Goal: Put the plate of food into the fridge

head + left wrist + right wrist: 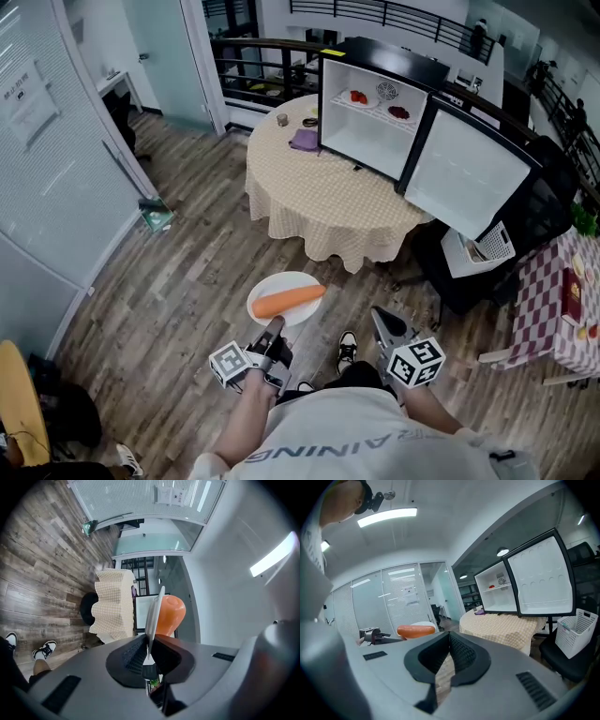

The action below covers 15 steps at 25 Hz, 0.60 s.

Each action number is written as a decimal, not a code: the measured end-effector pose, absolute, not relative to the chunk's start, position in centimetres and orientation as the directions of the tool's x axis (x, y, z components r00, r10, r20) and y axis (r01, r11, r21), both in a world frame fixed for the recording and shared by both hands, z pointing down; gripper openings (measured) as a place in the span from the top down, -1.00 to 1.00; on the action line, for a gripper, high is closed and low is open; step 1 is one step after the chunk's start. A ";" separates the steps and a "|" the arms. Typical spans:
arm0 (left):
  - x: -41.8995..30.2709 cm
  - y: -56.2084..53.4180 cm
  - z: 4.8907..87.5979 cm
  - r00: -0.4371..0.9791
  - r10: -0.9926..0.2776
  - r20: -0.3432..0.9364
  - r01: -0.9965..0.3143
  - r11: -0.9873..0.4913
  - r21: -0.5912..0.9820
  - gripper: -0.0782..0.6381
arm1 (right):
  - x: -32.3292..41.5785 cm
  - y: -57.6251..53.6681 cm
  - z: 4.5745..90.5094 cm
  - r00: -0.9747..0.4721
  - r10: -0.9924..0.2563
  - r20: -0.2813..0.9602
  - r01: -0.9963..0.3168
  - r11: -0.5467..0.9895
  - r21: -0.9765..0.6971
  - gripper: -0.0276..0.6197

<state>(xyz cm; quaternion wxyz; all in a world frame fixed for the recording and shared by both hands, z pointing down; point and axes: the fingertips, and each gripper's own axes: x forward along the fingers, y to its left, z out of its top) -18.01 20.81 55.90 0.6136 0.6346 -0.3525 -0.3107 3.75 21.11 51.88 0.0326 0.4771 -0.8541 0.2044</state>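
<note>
Head view: left gripper (273, 330) clamps the plate (271, 284) by its near rim, lower centre; open fridge (373, 122) well apart, upper right; right gripper (382, 323) closed, empty.

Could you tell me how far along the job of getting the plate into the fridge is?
The fridge door already stands open. The left gripper clamps the rim of the plate, with the carrot on it, short of the table. Left to do: carry it over and set it inside.
</note>
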 end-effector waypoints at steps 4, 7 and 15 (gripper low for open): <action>-18.1 18.4 56.2 0.545 -0.837 0.049 -0.068 0.015 0.998 0.70 | 3.3 18.2 52.3 -0.563 -0.787 0.252 -0.814 0.476 -0.332 0.84; -17.8 15.9 56.1 0.536 -0.843 0.056 -0.076 0.018 0.997 0.70 | 3.6 15.5 52.3 -0.576 -0.780 0.245 -0.805 0.488 -0.339 0.84; -14.2 7.2 55.7 0.540 -0.840 0.047 -0.081 0.004 0.997 0.70 | 7.2 7.4 52.3 -0.574 -0.783 0.240 -0.804 0.483 -0.348 0.84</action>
